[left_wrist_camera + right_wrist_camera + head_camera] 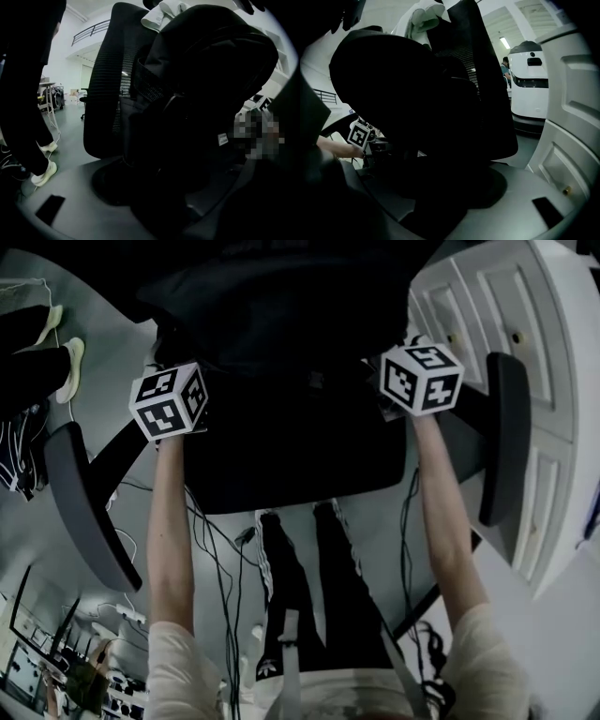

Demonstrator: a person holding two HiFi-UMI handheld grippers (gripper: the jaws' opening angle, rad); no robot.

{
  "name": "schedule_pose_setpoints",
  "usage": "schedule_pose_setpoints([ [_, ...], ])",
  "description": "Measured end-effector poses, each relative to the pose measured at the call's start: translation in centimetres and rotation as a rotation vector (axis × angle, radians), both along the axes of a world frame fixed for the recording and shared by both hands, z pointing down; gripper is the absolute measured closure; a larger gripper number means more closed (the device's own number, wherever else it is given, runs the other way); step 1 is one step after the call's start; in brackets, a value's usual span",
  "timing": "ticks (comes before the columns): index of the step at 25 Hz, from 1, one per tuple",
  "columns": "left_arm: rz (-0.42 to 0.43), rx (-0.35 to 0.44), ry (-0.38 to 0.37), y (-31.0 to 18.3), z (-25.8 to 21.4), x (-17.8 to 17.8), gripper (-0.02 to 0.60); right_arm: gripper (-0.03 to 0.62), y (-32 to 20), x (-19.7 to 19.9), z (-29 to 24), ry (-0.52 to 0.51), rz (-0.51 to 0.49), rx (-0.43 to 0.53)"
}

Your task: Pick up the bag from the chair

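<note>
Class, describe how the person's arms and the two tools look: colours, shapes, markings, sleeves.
Each tool carries a white cube printed with black square markers. The left tool and the right tool match in this. The right gripper view shows dark hardware behind the left tool's cube. No cables show on either tool. The forearms are bare, and short pale sleeves cover the upper arms.

The black chair (300,470) stands on a grey floor (122,343). A black bag (281,306) sits on its seat, in front of the mesh backrest (105,84). Thin cables (225,587) lie on the floor under the seat.
</note>
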State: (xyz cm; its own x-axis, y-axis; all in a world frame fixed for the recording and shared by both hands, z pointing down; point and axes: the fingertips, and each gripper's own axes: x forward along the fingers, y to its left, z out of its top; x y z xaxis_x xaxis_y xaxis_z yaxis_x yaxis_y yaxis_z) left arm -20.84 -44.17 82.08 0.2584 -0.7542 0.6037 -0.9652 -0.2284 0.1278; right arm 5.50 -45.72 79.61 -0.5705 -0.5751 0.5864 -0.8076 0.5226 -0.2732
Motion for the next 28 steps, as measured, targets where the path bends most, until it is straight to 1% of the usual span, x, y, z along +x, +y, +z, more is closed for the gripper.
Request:
schedule_pose_setpoints([
  [1,0.002,0.002,-0.011,0.2,-0.2,0.0,0.344,0.378,0.0,0.0,0.0,0.004,0.006,0.000],
  [2,0.008,0.007,-0.023,0.4,-0.4,0.1,0.400,0.390,0.0,0.0,-0.1,0.006,0.012,-0.001],
  [5,0.064,0.032,-0.101,0.7,-1.1,1.2,0.496,0.417,0.0,0.1,-0.5,0.015,0.026,-0.004],
  [6,0.081,0.036,-0.126,0.8,-1.3,1.6,0.510,0.424,0.1,0.2,-0.6,0.018,0.032,-0.008],
  [7,0.088,0.035,-0.135,0.9,-1.4,1.9,0.515,0.430,0.1,0.3,-0.7,0.018,0.039,-0.012],
  [11,0.081,0.031,-0.116,1.3,-1.9,1.9,0.523,0.444,0.7,0.5,-1.3,0.031,0.047,-0.021],
  [16,0.063,0.056,-0.097,1.5,-4.2,1.3,0.523,0.451,0.6,-0.1,-3.3,0.022,0.040,-0.023],
  [20,0.067,0.045,-0.091,1.7,-5.9,0.9,0.525,0.453,0.8,-0.6,-5.2,0.017,0.039,-0.030],
  [22,0.066,0.038,-0.084,1.9,-7.4,0.7,0.525,0.454,1.0,-0.7,-6.7,0.016,0.047,-0.040],
  [26,0.067,0.040,-0.060,2.1,-12.4,0.1,0.525,0.456,1.3,-1.2,-11.8,0.021,0.060,-0.044],
  [28,0.067,0.034,-0.057,2.5,-14.2,-0.1,0.525,0.456,1.6,-1.4,-13.5,0.022,0.063,-0.041],
])
